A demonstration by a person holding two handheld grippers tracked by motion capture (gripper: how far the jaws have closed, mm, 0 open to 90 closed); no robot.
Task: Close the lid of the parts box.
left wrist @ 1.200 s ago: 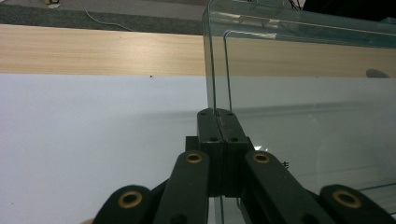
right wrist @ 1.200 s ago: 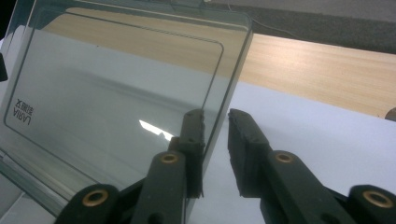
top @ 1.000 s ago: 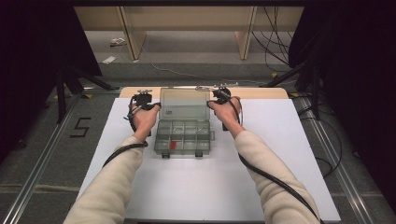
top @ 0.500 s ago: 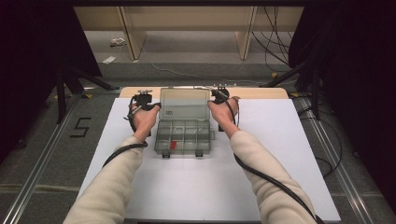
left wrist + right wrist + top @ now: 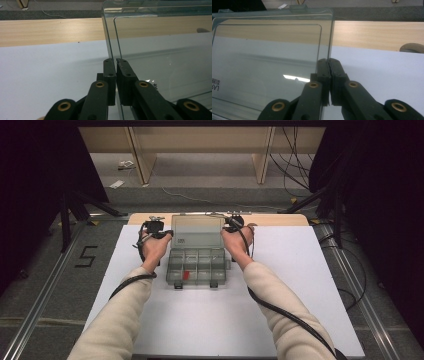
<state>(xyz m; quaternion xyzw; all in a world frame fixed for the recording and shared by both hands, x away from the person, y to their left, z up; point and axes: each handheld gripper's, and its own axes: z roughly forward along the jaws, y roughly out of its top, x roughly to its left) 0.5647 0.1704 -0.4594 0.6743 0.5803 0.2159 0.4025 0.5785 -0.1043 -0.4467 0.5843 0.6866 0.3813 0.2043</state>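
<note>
One clear plastic organizer box [image 5: 196, 266] near the far middle of the white table [image 5: 300, 295], divided into small rectangular compartments; exact count not legible. One small red piece [image 5: 185, 275] in a near-row compartment. One transparent, flat, round-cornered lid [image 5: 197, 232], standing open at the box's far side, with a small printed label [image 5: 181, 240].

Two grippers, black with brass-coloured pivot rings. Left gripper [image 5: 115, 65] clenched on the lid's left edge, the thin pane pinched between its jaws. Right gripper [image 5: 328, 65] likewise clamped on the lid's right edge. Two cream-sleeved forearms, one black cable [image 5: 280, 312] trailing from each gripper.

One pale wooden strip [image 5: 280, 219] along the table's far edge. One floor marking "5" [image 5: 86, 256] at left.
</note>
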